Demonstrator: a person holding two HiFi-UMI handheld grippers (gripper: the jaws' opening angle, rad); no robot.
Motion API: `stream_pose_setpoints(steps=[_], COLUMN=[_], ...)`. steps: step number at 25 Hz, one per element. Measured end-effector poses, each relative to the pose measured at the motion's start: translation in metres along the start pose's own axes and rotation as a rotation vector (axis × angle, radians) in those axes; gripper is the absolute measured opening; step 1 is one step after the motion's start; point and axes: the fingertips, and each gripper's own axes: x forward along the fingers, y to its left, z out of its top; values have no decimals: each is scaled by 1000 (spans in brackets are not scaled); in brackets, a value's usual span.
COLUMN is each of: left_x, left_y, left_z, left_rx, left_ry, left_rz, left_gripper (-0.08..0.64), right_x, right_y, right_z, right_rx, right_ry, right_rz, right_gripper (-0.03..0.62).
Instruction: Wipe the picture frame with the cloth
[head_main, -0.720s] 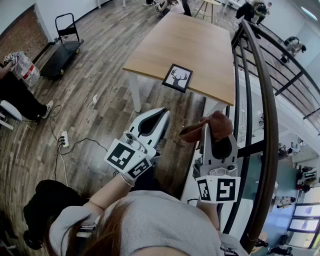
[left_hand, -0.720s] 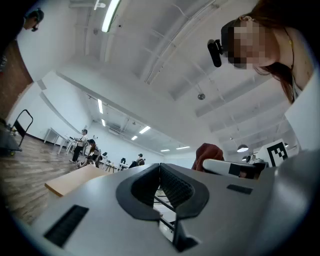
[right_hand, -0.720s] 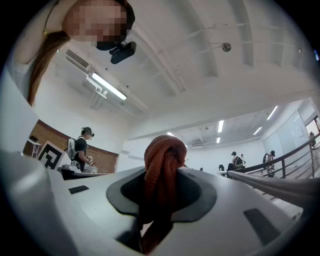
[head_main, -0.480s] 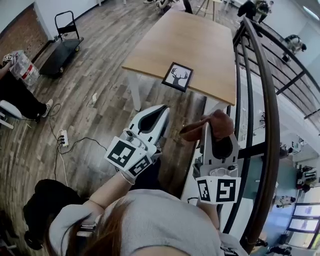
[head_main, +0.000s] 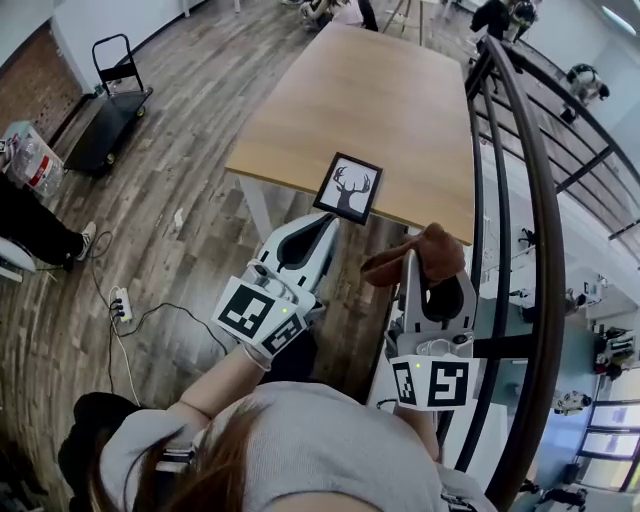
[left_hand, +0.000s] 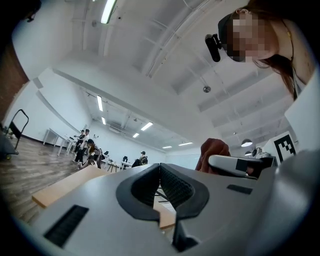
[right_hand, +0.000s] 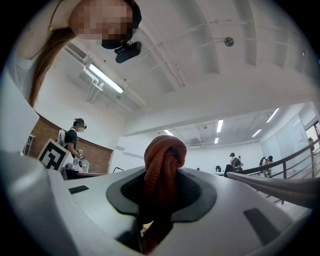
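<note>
Well, there are two grippers, one in each of the person's hands, both smooth pale-grey plastic shells with black ribbed pads inside. The left gripper (head_main: 326, 224) has its jaws pressed fully together with nothing between them. The right gripper (head_main: 418, 268) is clamped on the one cloth (head_main: 438, 246), a rust-brown piece with a fine ribbed weave, bunched into a rounded lump that bulges past the jaw tips and trails down between the pads. Both grippers are held up in the air just short of the single table (head_main: 370, 90), a long rectangle with a light matte wood top on white legs. The one frame (head_main: 348, 187) sits at the table's near edge, about midway along it and set a little askew: a thin black rectangular border round a white picture of a black stag's head. It is apart from both grippers, and the left one is the nearer. The floor (head_main: 190, 170) is dark wood planks. On it stand one black flat cart (head_main: 110, 110) and one white power strip (head_main: 122, 300). A dark metal railing (head_main: 520, 200) with curved bars runs along the table's right side.
</note>
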Motion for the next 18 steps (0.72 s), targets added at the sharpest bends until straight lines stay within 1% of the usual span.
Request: stream_pose_setpoints(steps=[6,9,13,16,18], left_x=[75,108,139,153,158], left_y=[64,94,123,133,136], left_z=[11,11,10,8,4], left_rx=[28,23,13,9,-13], left_ry=[6,18,30,41,49], left_rz=[-46,-69,-64,-60,-57], left_gripper=[8,8,8,8,8], right_x=[95,137,173,189,195], right_y=[-28,-38,-50,-58,-63], right_z=[-8,-14,-18,-20,-22], right_rx=[-13,-21,-28,-28,-23], right_ry=[-15,-20,-19,-6,2], right_rz=[-37,-56,-68,-70,-69], right_gripper=[133,133,133,133,133])
